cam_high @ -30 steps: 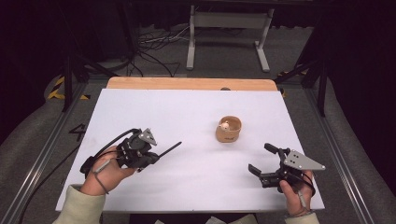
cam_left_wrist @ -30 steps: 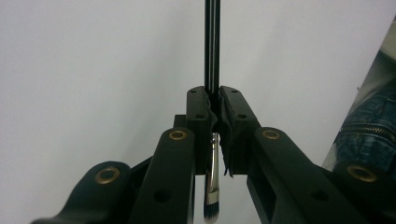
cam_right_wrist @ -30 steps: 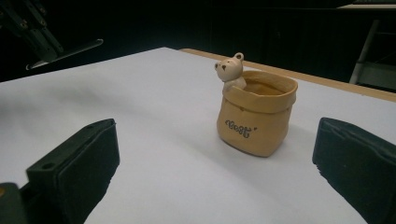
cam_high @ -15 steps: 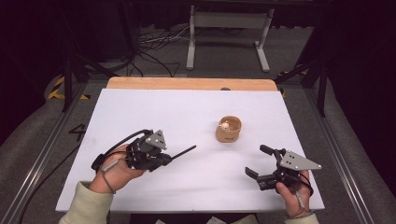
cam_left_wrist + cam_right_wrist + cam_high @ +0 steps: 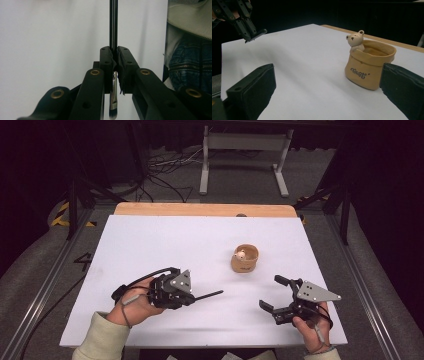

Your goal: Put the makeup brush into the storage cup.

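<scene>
White sheeting covers the worktop [image 5: 165, 240], with a strip of bare wood showing along its far edge. At the left, the person's left hand [image 5: 131, 303] comes in from the near edge in a pale sleeve, lying low over the sheet with the left tool [image 5: 113, 60] pointed across toward the right. Its jaws are clamped tight on a thin brush [image 5: 207, 295]: the slim black handle sticks straight out past the jaw tips, and in the left gripper view the metal ferrule and dark bristle tip hang back between the jaws toward the hand. Near the middle, somewhat right and farther back, stands a small tan pot [image 5: 244, 259] shaped like a soft sack with a rolled rim, a little bear figure [image 5: 355, 40] peeking over its edge and dark lettering on its side; it stands upright, well apart from both tools. At the right, the right hand [image 5: 311, 325] holds the right tool [image 5: 275, 292] low near the front edge, jaws spread wide with nothing between them, aimed toward the pot.
</scene>
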Tool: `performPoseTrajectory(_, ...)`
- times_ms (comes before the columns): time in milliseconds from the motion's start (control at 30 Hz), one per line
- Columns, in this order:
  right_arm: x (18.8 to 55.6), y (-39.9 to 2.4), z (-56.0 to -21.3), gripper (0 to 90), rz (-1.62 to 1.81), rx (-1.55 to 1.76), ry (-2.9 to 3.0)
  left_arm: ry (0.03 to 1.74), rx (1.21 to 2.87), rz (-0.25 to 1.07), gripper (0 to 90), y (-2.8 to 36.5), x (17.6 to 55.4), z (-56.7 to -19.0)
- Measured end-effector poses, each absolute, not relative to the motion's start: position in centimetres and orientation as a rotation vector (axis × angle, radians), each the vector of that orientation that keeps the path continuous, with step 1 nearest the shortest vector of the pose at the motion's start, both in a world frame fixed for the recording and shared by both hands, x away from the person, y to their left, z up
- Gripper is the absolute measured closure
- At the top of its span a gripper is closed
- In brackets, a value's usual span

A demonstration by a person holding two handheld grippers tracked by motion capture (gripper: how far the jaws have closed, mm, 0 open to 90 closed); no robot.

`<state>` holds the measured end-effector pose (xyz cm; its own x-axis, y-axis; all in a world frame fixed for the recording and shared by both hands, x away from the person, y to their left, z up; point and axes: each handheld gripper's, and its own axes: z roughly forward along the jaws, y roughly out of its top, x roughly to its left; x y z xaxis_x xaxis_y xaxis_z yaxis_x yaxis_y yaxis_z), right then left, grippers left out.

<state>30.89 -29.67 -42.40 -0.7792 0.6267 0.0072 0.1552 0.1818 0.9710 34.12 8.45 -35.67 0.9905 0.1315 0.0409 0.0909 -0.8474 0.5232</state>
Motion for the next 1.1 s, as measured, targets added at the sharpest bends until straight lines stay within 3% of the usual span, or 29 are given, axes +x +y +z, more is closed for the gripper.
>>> performPoseTrajectory(767, 31.5, -24.5, -40.9, 2.3, 1.712, 0.465, 2.286, 0.03, 2.646, 0.033, 83.3, 6.5, 34.1, -36.6)
performPoseTrajectory(1000, 31.6, -22.3, -40.8, 15.0, 1.654, 0.368, 2.397, 0.028, 2.643, 0.029, 83.3, 6.4, 34.1, -36.6)
performPoseTrajectory(1033, 31.6, -21.6, -40.8, 25.2, 1.643, 0.325, 2.431, 0.028, 2.645, 0.028, 83.3, 6.4, 34.0, -36.6)
performPoseTrajectory(1100, 31.6, -21.3, -40.7, 29.7, 1.638, 0.296, 2.449, 0.012, 2.65, 0.03, 83.3, 6.3, 33.9, -36.6)
